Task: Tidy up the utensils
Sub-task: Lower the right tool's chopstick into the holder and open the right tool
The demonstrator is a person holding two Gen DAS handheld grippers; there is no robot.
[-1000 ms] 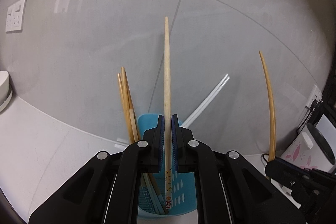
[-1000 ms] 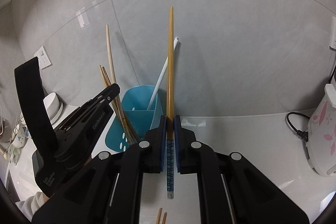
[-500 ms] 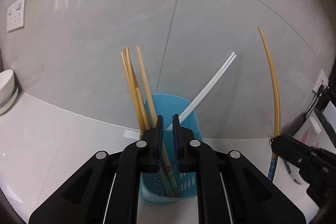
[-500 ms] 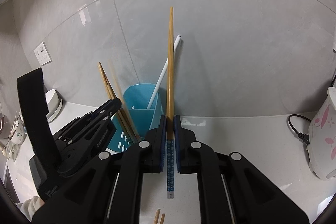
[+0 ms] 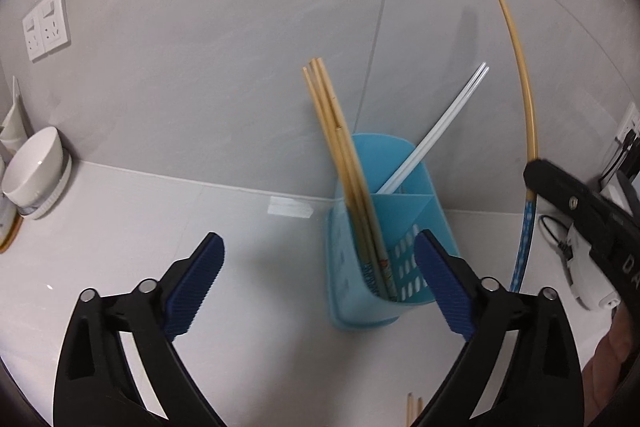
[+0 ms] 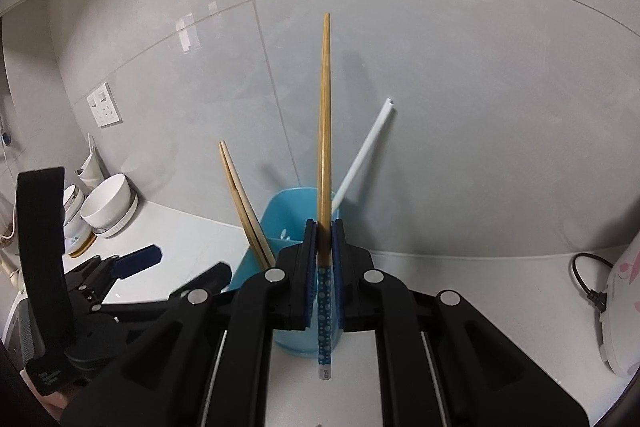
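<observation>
Chopstick, long tan wood with a blue dotted handle end [image 6: 324, 131]: held upright, long axis vertical, pinched low on the shaft by the right gripper [image 6: 324, 251], whose jaws are closed on it. Blue plastic divided utensil holder [image 5: 404, 179] stands directly ahead of that gripper on the white desk [image 5: 140, 219], containing tan wooden chopsticks [image 5: 344, 163] and white plastic chopsticks [image 5: 436, 131]. Left gripper [image 5: 318, 283]: jaws spread wide, holding nothing, beside the holder. Judged nearer for insertion: right.

holder [image 5: 404, 167]: light blue, white slots | bundled chopsticks [image 5: 340, 147]: tan wood | thin chopsticks [image 5: 436, 129]: white | held chopstick [image 6: 324, 131]: golden, blue end dotted white | gripper pads [image 5: 196, 281]: dark blue, ribbed | bowl [image 5: 34, 163]: white
</observation>
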